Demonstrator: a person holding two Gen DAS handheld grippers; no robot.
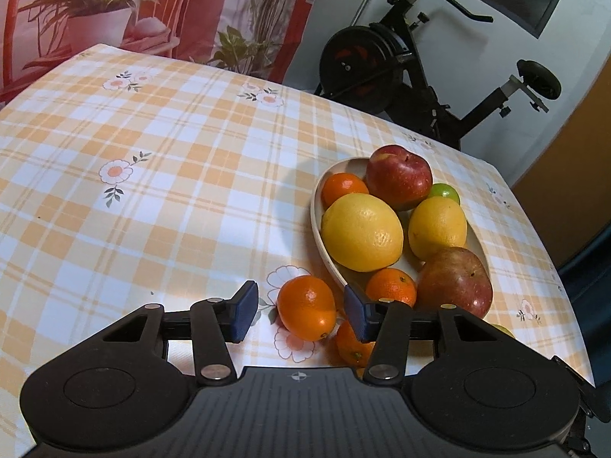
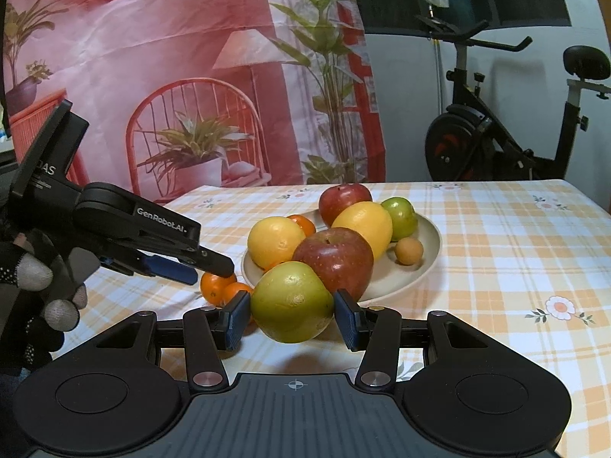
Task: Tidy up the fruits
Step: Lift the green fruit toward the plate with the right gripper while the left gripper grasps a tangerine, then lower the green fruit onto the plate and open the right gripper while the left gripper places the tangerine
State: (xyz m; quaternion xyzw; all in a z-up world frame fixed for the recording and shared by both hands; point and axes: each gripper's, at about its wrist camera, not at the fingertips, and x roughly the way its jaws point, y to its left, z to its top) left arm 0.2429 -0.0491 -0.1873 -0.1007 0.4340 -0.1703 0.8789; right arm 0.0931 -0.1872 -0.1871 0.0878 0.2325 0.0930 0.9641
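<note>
Left tool (image 1: 298, 311) straddles a mandarin (image 1: 306, 307) beside the bowl (image 1: 316, 206).

Glossy apple (image 2: 333, 263), matt plate (image 2: 427, 252)

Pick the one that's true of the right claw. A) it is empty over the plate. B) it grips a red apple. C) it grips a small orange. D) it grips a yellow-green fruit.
D: the right claw has its blue pads pressed on both sides of the yellow-green fruit, in front of the plate.
</note>
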